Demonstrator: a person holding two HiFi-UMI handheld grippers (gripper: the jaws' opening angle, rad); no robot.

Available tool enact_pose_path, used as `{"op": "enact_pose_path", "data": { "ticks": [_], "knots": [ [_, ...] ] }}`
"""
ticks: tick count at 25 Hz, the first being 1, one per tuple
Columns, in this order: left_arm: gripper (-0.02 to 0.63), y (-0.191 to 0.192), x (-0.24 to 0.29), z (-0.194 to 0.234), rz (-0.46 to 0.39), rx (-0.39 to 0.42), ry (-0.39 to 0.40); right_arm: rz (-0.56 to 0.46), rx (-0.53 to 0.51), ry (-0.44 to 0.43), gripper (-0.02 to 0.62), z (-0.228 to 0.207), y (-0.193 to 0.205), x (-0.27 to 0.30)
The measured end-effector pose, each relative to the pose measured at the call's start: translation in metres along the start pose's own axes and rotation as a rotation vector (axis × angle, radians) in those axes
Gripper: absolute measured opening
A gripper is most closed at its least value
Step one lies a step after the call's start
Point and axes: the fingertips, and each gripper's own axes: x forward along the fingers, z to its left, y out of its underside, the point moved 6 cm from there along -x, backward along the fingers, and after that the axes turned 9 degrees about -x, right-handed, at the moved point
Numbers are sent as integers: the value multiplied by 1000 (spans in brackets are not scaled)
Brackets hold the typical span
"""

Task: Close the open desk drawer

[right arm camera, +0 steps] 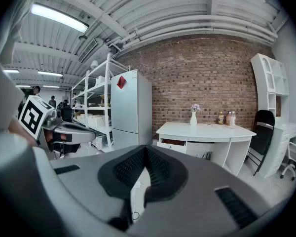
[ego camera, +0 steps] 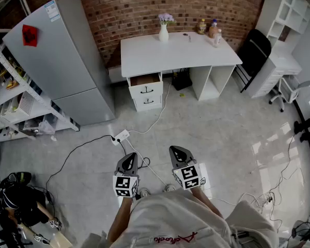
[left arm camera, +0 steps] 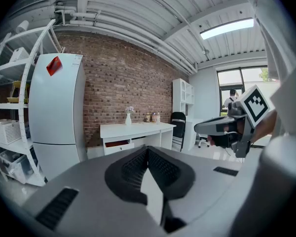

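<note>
A big grey fridge (ego camera: 67,61) stands by the brick wall (ego camera: 196,4). Just beside it is the white surface (ego camera: 175,53), far across the floor (ego camera: 222,133) from the person (ego camera: 175,221). The top drawer (ego camera: 144,79) on its left side is pulled out, above a shut lower drawer (ego camera: 147,101). Close to the person, the left claw (ego camera: 128,157) and the right claw (ego camera: 179,151) are side by side, pointing toward the surface. Both claws are clenched tight and hold nothing. A small white vase (ego camera: 164,33) with flowers stands at the back of the surface.
</note>
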Motion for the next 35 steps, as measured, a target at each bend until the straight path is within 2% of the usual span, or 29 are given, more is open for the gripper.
{"op": "enact_pose_path", "data": {
  "ticks": [10, 21, 29, 35],
  "knots": [
    [11, 8, 7, -32, 0, -17, -35, 4, -8, -48, 17, -19, 19, -18],
    [11, 13, 8, -55, -6, -33, -77, 4, 9, -65, 17, -40, 36, -34],
    [11, 10, 21, -60, -18, -36, -81, 20, 37, -74, 17, -48, 49, -35],
    [12, 13, 29, -51, 2, -53, -85, 30, 37, -92, 17, -51, 47, -24]
  ]
}}
